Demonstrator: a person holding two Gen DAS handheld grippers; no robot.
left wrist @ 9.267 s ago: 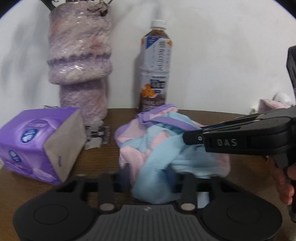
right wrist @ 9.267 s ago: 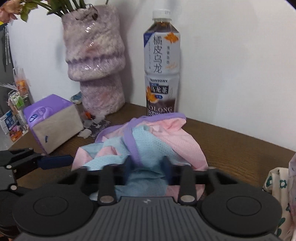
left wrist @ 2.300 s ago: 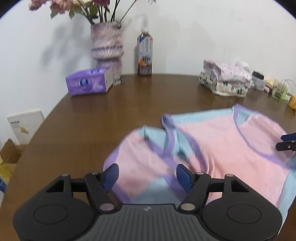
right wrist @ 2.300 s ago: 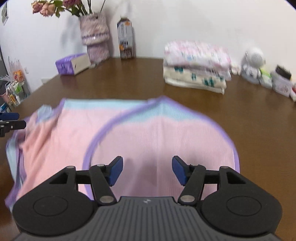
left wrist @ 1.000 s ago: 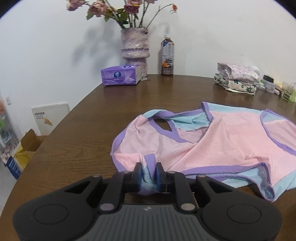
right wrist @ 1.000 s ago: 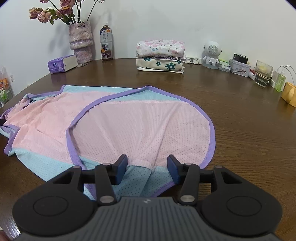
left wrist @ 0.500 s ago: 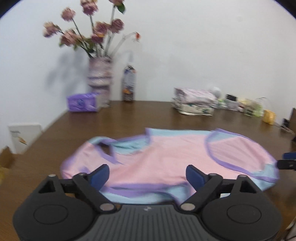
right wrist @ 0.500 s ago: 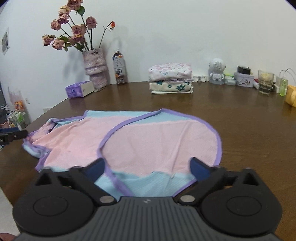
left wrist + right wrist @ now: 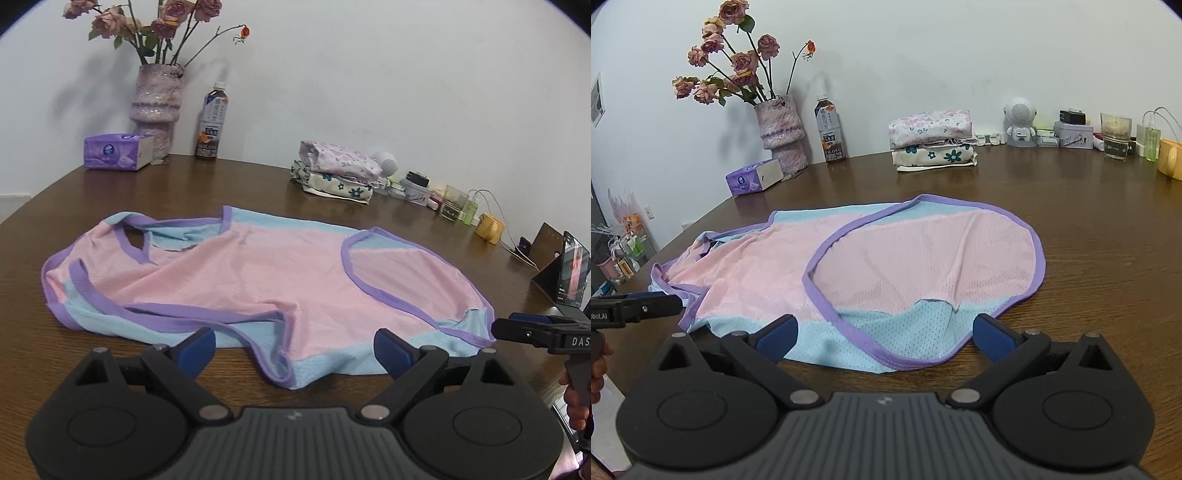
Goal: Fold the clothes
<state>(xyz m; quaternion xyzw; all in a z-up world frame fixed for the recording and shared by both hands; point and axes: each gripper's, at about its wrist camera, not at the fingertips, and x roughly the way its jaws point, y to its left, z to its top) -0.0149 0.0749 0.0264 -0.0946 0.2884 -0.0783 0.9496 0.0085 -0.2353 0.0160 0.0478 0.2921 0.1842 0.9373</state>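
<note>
- left end of the garment point(image 9: 236, 280): the shoulder straps point(image 9: 110, 295) lie twisted and overlapped near the surface's point(image 9: 110, 192) left edge; a fold made from there would likely trap that bunching and come out lopsided
- left hand-held gripper point(image 9: 295, 345): jaws spread wide with nothing between them, hovering just short of the near hem; closing on one layer only could peel the front from the back
- middle: the loose purple loop point(image 9: 277, 354) drooping toward the near edge could snag a finger or drag the cloth off line
- right hand-held gripper point(image 9: 884, 338): also spread and empty, over the light-blue hem point(image 9: 905, 332); the mesh looks thin and slippery, so a shallow pinch may slip
- the garment is a pink mesh vest with light-blue bands and purple binding, spread mostly flat across the middle of the surface, well apart from the folded pile point(image 9: 932, 138) at the far edge
</note>
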